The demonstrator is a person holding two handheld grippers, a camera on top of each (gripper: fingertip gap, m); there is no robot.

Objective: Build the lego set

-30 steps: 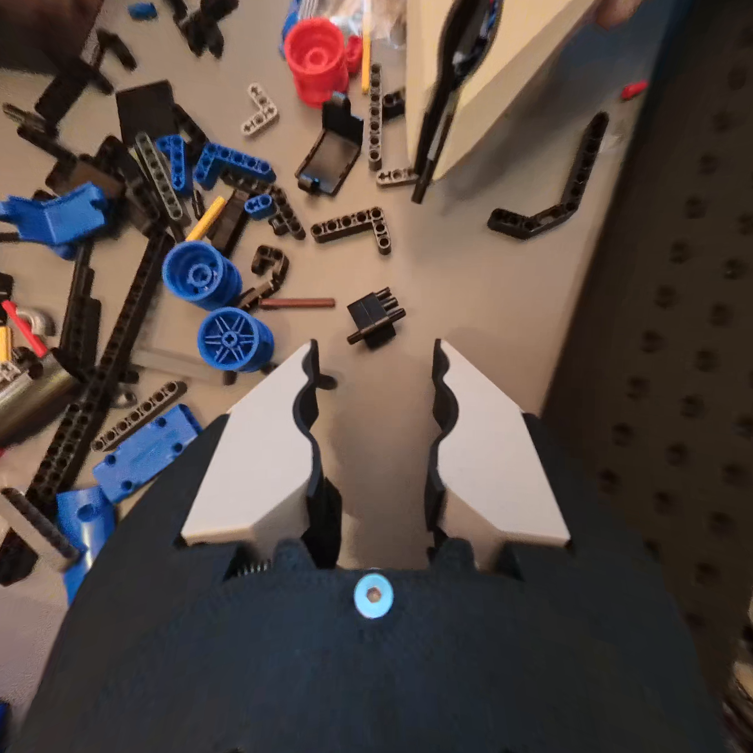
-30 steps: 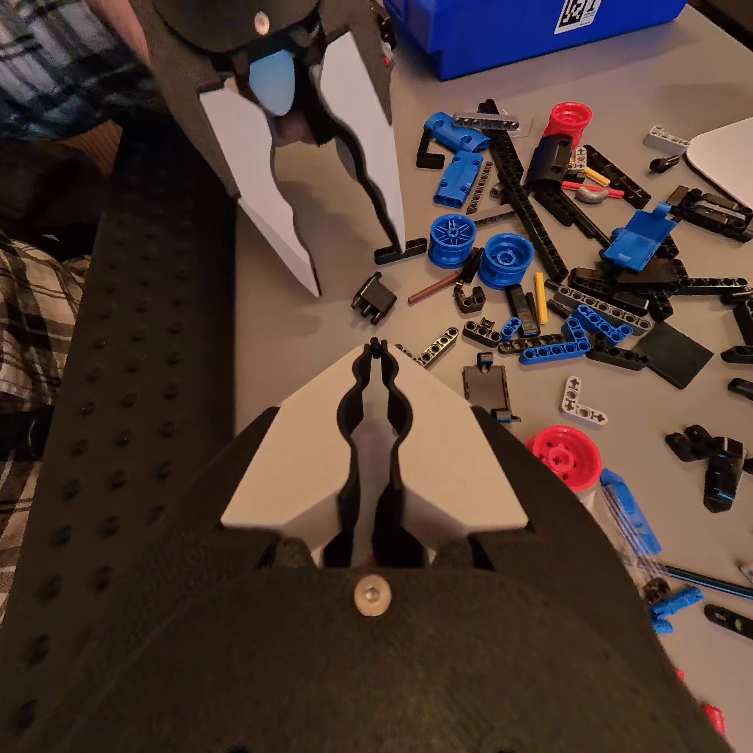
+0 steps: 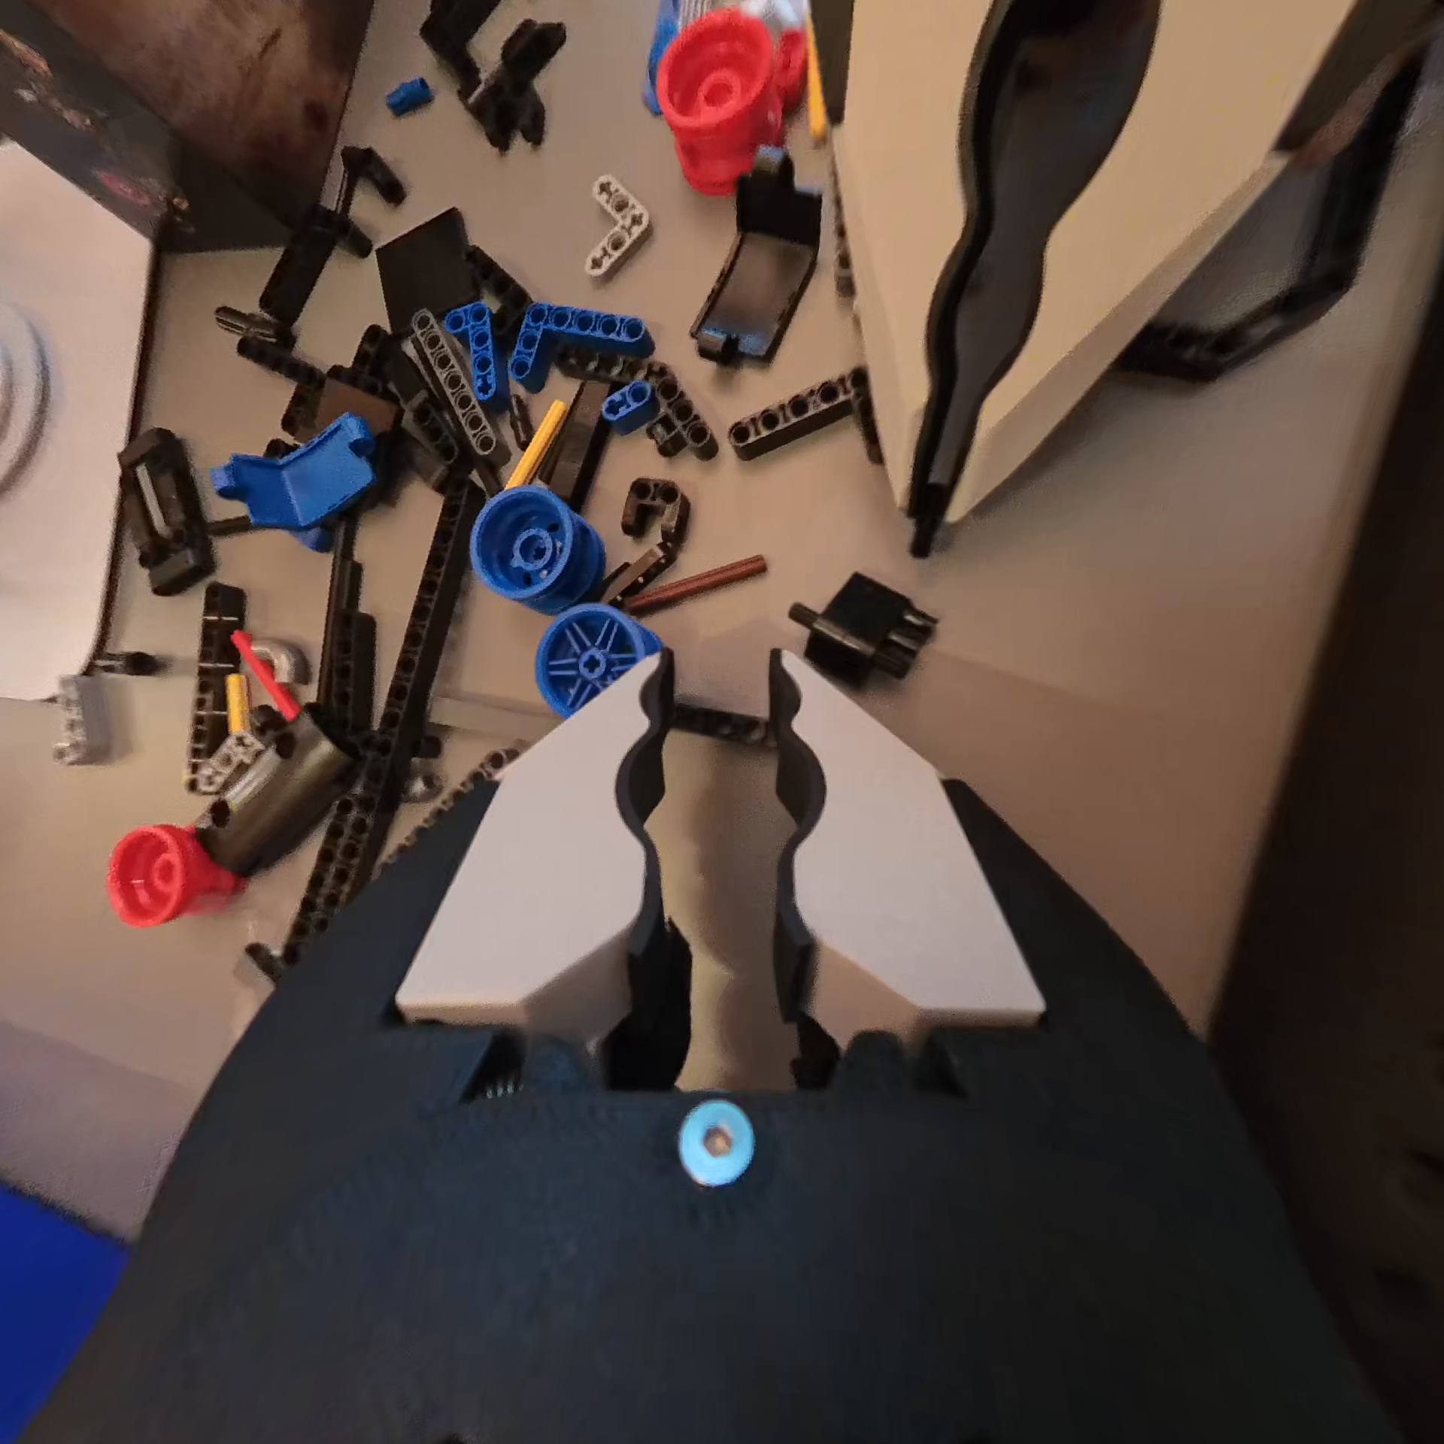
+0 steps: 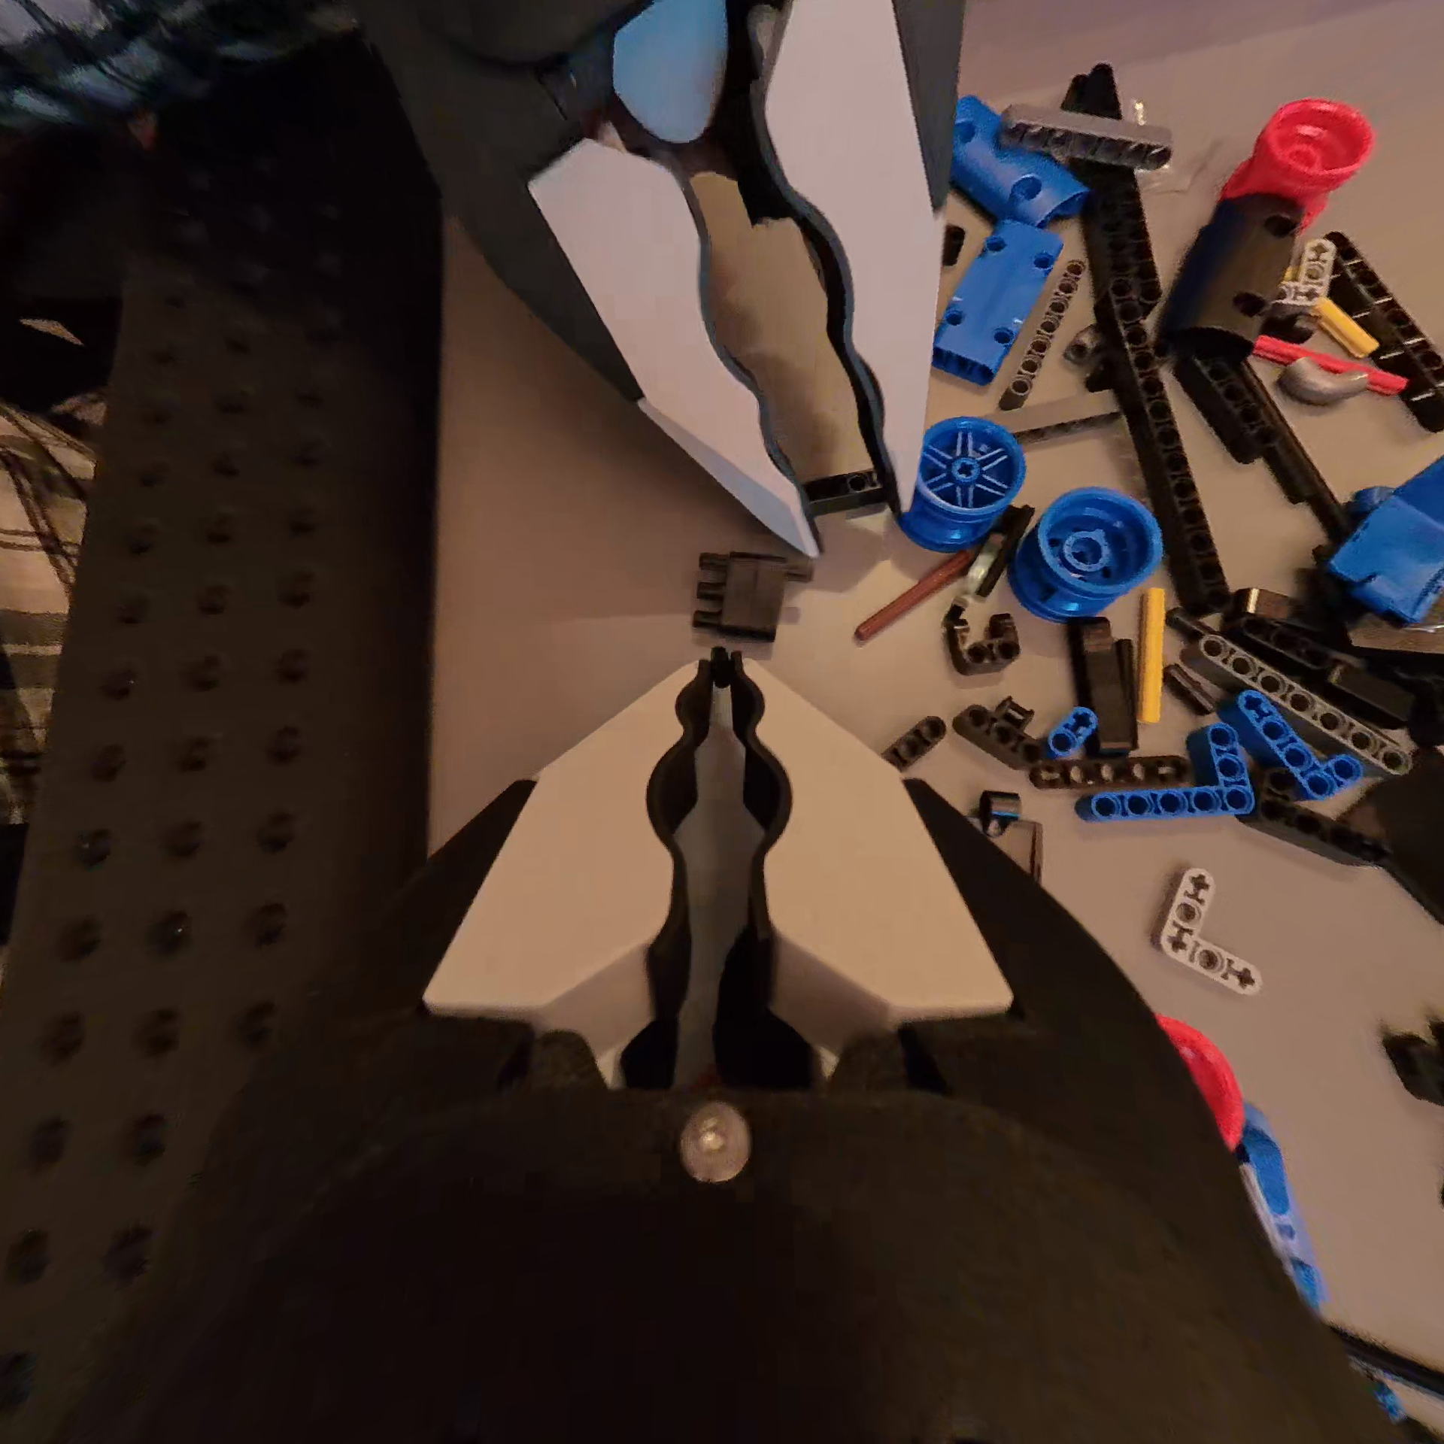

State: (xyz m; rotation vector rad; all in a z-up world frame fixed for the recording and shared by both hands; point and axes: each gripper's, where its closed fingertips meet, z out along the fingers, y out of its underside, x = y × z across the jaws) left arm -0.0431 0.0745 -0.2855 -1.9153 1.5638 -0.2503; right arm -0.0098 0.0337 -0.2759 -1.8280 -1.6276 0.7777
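Observation:
My left gripper (image 3: 720,670) is open, low over the grey table, its tips on either side of a short black beam (image 3: 719,723). The right wrist view shows that beam (image 4: 844,491) between the left gripper's tips (image 4: 852,522). A spoked blue wheel (image 3: 594,660) touches the left fingertip. A small black connector block (image 3: 863,629) (image 4: 738,594) lies just right of it. My right gripper (image 4: 723,672) is shut, its tips just short of the block; whether it pinches anything is unclear. It also shows in the left wrist view (image 3: 922,539).
Loose black, blue and red pieces cover the table: a second blue wheel (image 3: 539,547), a brown axle (image 3: 695,582), red wheels (image 3: 715,94), long black beams (image 4: 1149,375). A black perforated board (image 4: 234,703) borders the table. A white sheet (image 3: 47,391) lies far left. The left gripper's tips are roughly 6 cm from the right gripper's.
My left gripper moved toward the blue wheel and down over the short black beam, and its jaws narrowed. My right gripper, still shut, moved closer to the black connector block.

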